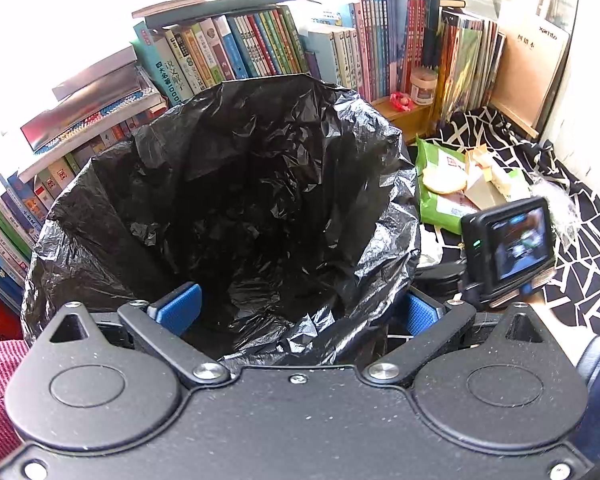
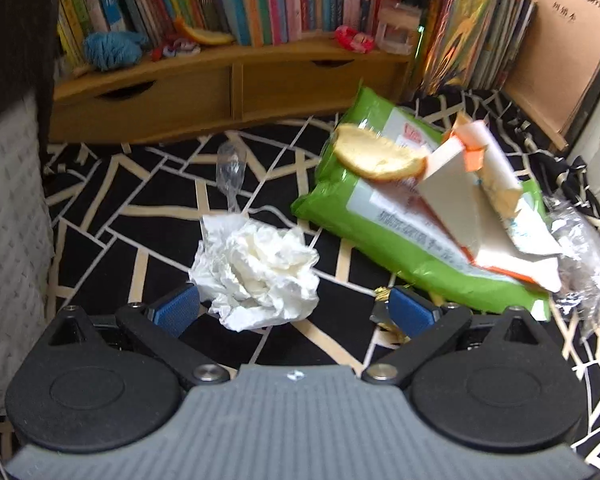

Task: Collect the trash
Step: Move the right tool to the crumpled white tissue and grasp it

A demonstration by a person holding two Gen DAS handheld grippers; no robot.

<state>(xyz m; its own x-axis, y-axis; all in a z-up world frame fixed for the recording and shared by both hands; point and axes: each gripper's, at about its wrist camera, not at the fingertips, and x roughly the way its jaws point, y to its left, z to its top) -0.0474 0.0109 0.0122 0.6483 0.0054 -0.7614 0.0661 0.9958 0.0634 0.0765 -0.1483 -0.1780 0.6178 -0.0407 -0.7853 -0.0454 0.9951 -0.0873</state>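
now the right gripper, jaws apart, should centre on the crumpled tissue at 12 o'clock before closing; left gripper, jaws apart, straddles the black bag's rim.

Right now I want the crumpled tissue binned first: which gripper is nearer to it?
Right. The right gripper is open just before the crumpled tissue; the left gripper is at the black bin bag.

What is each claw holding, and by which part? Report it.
Nothing. The left claw is open at the black bag's rim; the right claw is open around the crumpled tissue.
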